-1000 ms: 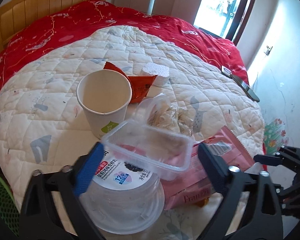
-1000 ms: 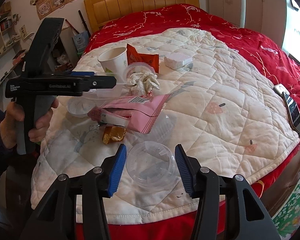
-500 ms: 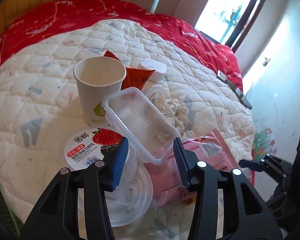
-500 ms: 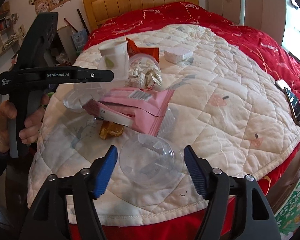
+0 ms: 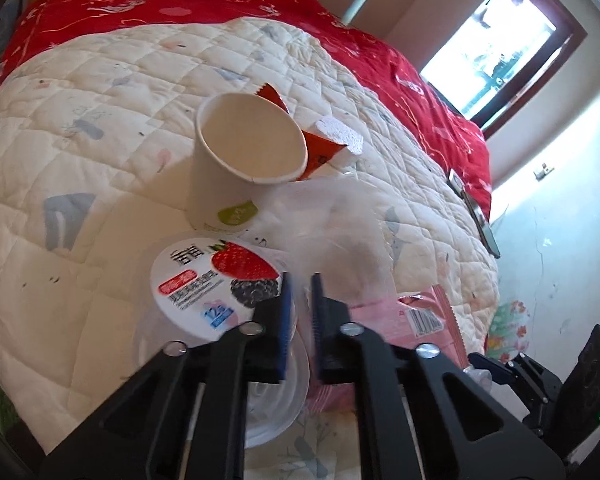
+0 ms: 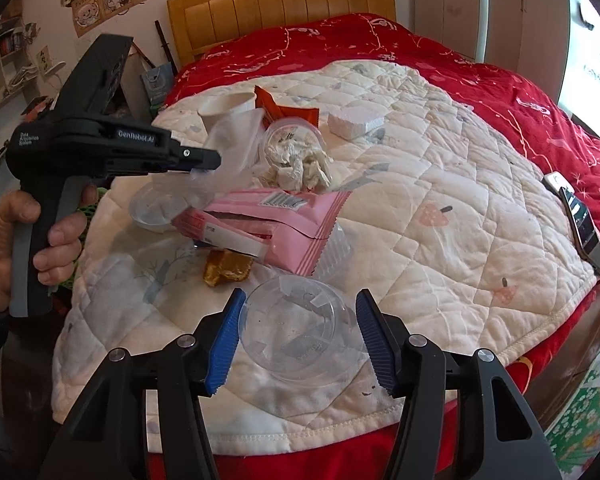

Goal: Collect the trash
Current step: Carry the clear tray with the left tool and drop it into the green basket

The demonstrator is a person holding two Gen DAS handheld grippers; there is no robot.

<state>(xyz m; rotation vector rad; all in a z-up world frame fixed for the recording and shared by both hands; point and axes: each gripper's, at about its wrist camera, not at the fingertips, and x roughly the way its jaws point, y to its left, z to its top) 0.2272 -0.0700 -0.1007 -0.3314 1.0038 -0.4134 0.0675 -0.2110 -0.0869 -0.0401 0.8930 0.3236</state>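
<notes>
Left gripper (image 5: 299,304) jaws are clamped on the clear plastic tray (image 5: 340,228), lifted off the bed (image 5: 100,128). Right gripper (image 6: 300,340) jaws are closing around the clear lid (image 6: 300,336), not yet pressing it.

The left gripper (image 6: 204,160) bore "GenRobot.AI" on its side, while the round yogurt lid (image 5: 216,284) carried a legible "12" beside its strawberry picture, its Chinese characters being too blurred to read.
</notes>
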